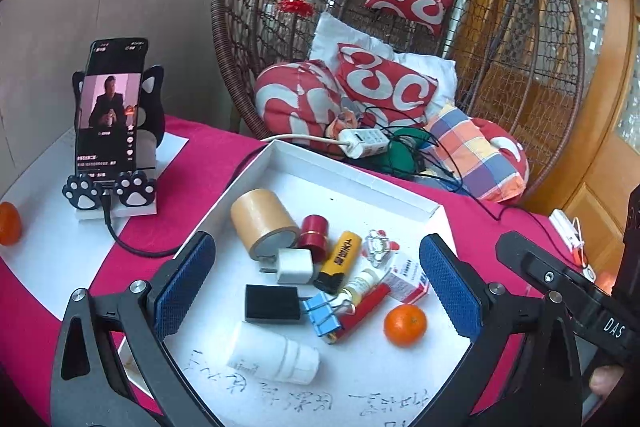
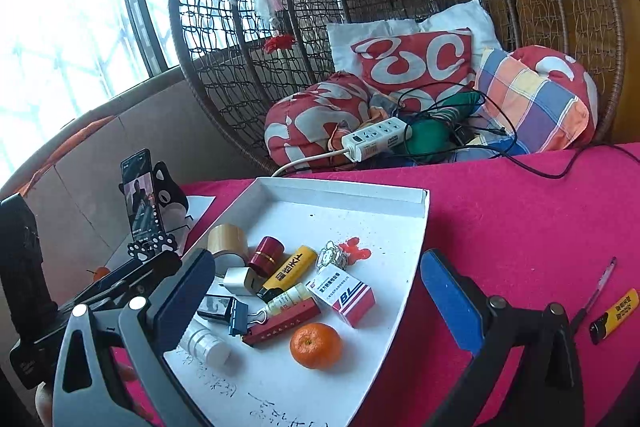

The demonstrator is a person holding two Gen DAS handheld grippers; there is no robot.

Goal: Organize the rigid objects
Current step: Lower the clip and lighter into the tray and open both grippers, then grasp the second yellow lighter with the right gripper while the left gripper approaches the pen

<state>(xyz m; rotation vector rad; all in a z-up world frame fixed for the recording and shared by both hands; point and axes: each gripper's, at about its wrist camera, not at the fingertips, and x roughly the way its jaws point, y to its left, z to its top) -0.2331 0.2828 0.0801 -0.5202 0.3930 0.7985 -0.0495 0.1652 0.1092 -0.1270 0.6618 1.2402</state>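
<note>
A white shallow tray (image 1: 360, 183) (image 2: 348, 193) sits on the pink cloth and holds a tape roll (image 1: 262, 223), a red cylinder (image 1: 316, 237), a yellow lighter (image 1: 338, 261), white (image 1: 294, 265) and black (image 1: 272, 303) chargers, a blue binder clip (image 1: 320, 313), a white bottle (image 1: 276, 353), a small box (image 2: 346, 293) and a tangerine (image 1: 405, 325) (image 2: 316, 345). My left gripper (image 1: 318, 293) hangs open over the tray with nothing pressed between its blue pads. My right gripper (image 2: 316, 301) is open too, above the tray's right part. A second yellow lighter (image 2: 614, 315) and a pen (image 2: 596, 293) lie on the cloth at right.
A phone on a cat-paw stand (image 1: 110, 131) stands at the left on white paper, with another tangerine (image 1: 9, 223) beside it. Behind the table hangs a wicker egg chair (image 1: 400, 27) full of cushions, a power strip (image 2: 376, 139) and cables.
</note>
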